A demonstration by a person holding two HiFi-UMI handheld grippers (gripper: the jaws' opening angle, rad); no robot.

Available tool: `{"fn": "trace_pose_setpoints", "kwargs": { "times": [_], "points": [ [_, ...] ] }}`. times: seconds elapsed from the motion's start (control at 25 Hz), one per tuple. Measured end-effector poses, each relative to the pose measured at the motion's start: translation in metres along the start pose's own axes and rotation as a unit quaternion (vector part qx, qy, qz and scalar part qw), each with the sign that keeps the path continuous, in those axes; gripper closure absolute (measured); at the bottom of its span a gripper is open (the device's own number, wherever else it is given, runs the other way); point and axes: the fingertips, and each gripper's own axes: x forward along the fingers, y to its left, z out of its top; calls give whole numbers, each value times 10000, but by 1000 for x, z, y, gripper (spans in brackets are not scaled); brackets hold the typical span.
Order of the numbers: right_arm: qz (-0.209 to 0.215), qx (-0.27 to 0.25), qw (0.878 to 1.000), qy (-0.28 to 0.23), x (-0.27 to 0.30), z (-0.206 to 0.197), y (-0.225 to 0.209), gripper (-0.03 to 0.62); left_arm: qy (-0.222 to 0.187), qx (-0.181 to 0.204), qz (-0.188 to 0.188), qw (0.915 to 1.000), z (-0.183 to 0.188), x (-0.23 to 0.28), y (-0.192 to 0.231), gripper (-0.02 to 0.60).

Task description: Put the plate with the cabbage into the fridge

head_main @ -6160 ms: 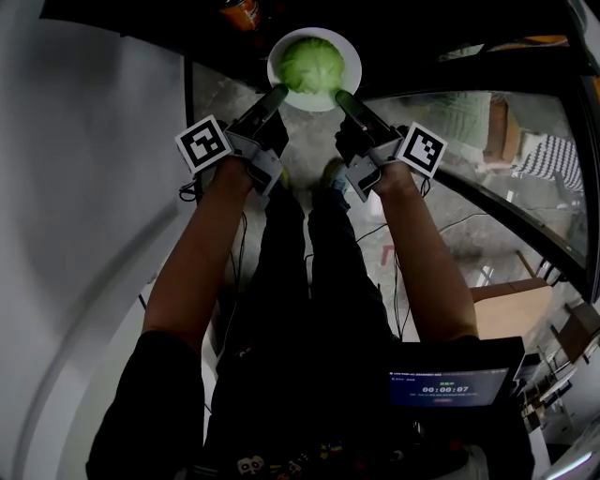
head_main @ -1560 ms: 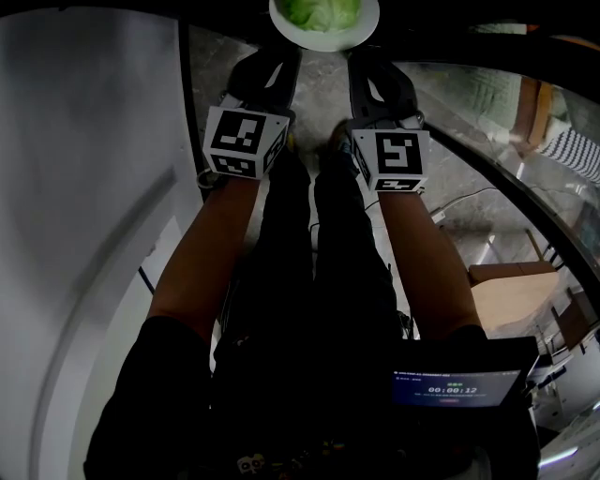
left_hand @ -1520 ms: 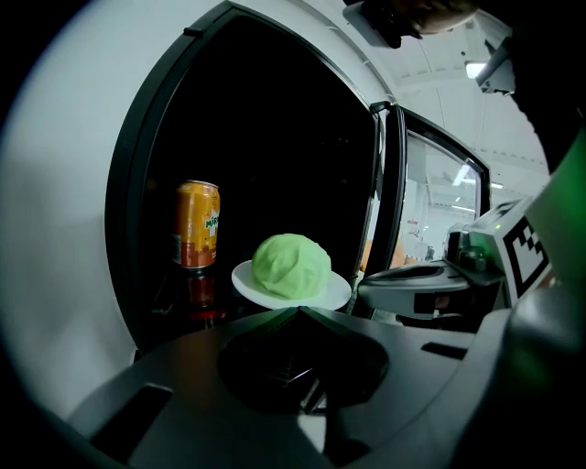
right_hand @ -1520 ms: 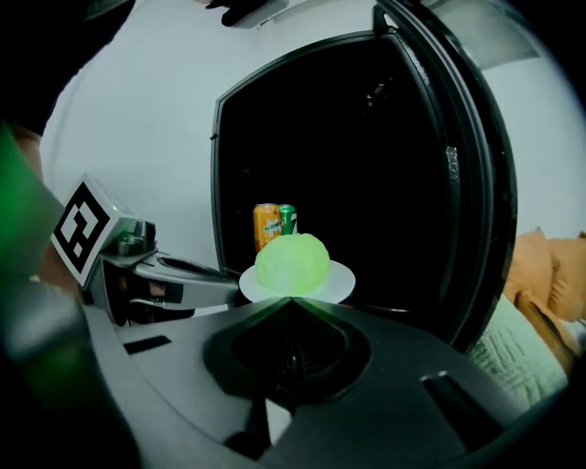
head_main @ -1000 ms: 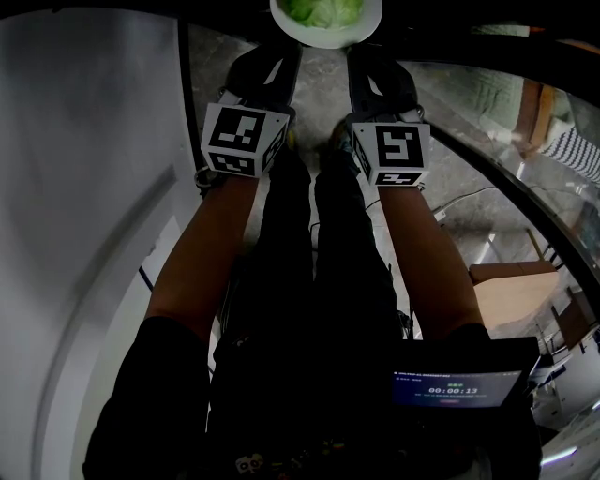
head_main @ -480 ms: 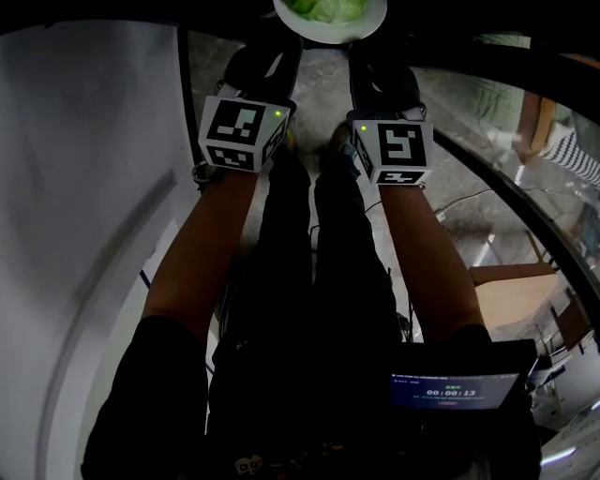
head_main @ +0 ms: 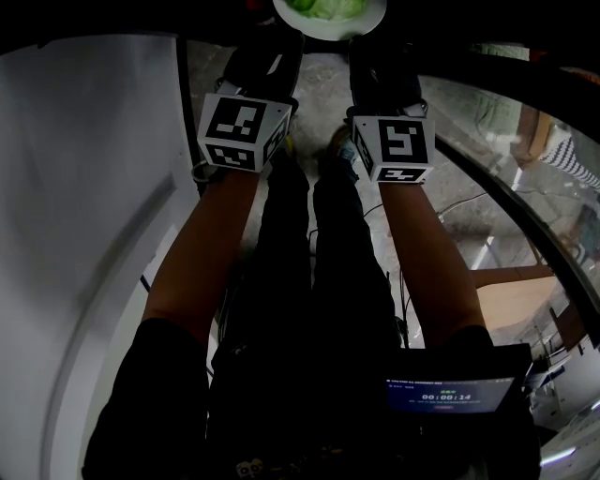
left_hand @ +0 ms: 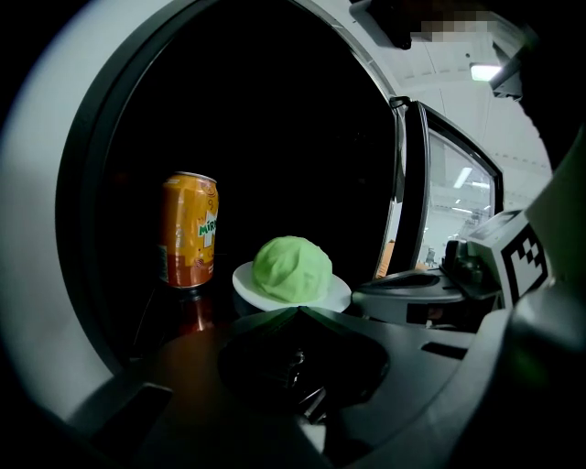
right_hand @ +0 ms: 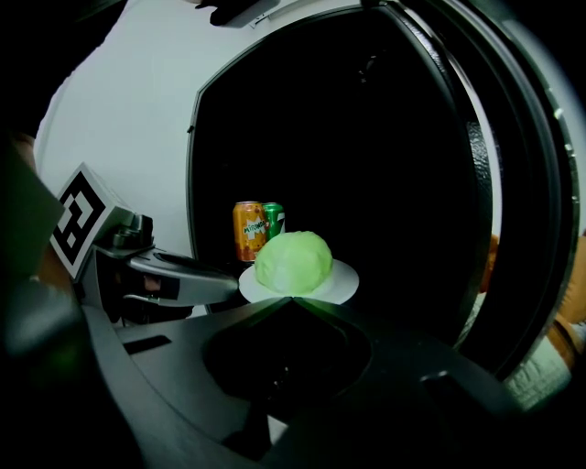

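A white plate (head_main: 367,19) carries a pale green cabbage (head_main: 328,7) and is cut off by the head view's top edge. My left gripper (head_main: 281,42) is shut on its left rim and my right gripper (head_main: 361,42) is shut on its right rim. In the left gripper view the jaws (left_hand: 298,310) meet at the rim of the plate (left_hand: 339,295), below the cabbage (left_hand: 291,268). The right gripper view has the same closed jaws (right_hand: 291,299) at the plate (right_hand: 343,279) under the cabbage (right_hand: 293,261). The plate hangs level at the dark fridge opening.
An orange can (left_hand: 189,231) stands inside the fridge left of the plate, with a green can (right_hand: 273,220) beside the orange can (right_hand: 249,231). The white fridge door (head_main: 84,187) is at my left. A cardboard box (head_main: 511,300) and a timer screen (head_main: 450,394) lie lower right.
Both grippers have carried the plate forward toward the fridge. It has slid up the head view until only its near half shows.
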Motion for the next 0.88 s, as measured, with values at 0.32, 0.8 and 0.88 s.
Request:
{"fn": "trace_pose_setpoints", "kwargs": {
  "times": [0.32, 0.8, 0.88],
  "points": [
    [5, 19, 10000, -36, 9, 8, -3, 589, 130, -160, 63, 9998, 8, 5, 7, 580],
    [-34, 75, 10000, 35, 18, 10, -7, 589, 105, -268, 49, 9996, 11, 11, 14, 580],
    [-43, 81, 10000, 1, 18, 12, -7, 589, 106, -262, 54, 9996, 11, 11, 15, 580]
  ]
}}
